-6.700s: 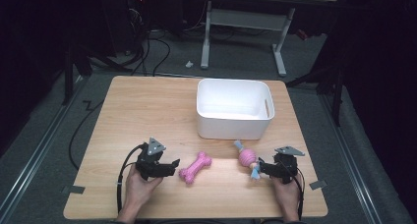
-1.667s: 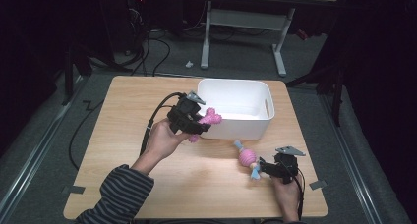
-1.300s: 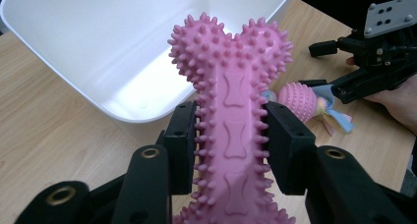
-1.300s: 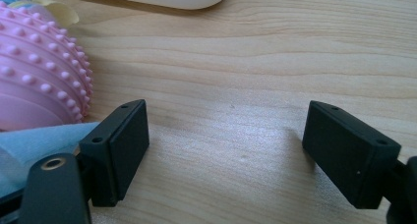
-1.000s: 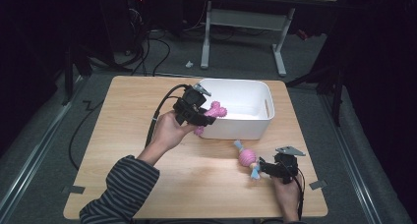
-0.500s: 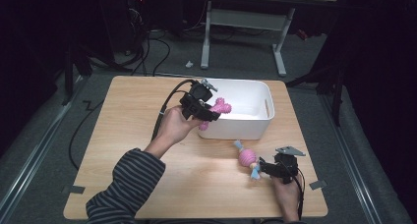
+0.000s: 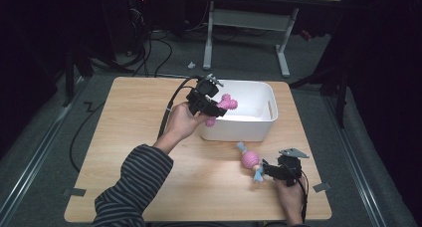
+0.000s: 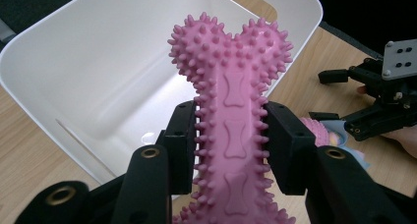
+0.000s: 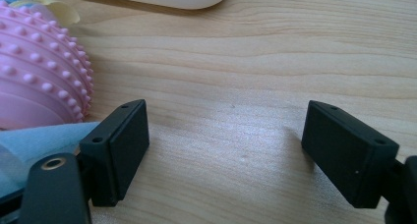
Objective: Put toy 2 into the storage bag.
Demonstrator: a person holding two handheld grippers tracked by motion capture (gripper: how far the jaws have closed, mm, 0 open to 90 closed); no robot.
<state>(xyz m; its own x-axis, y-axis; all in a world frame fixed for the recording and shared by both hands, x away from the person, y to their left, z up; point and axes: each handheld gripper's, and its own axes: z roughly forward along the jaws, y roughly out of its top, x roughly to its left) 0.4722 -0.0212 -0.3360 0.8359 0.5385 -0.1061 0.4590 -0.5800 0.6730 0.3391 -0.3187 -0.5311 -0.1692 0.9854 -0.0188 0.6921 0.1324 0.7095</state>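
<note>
The pink spiked bone toy (image 8: 235, 111) hangs clamped by its shaft over the white bin's (image 7: 259, 127) near-left rim. Its knobbed end tilts up toward the bin's inside.

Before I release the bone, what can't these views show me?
- Pink bone: lower end cut off by the left gripper view's bottom edge.
- White bin: floor's near part hidden by its front wall in the high view.
- Pink ball toy: cropped by the right gripper view's left edge.
</note>
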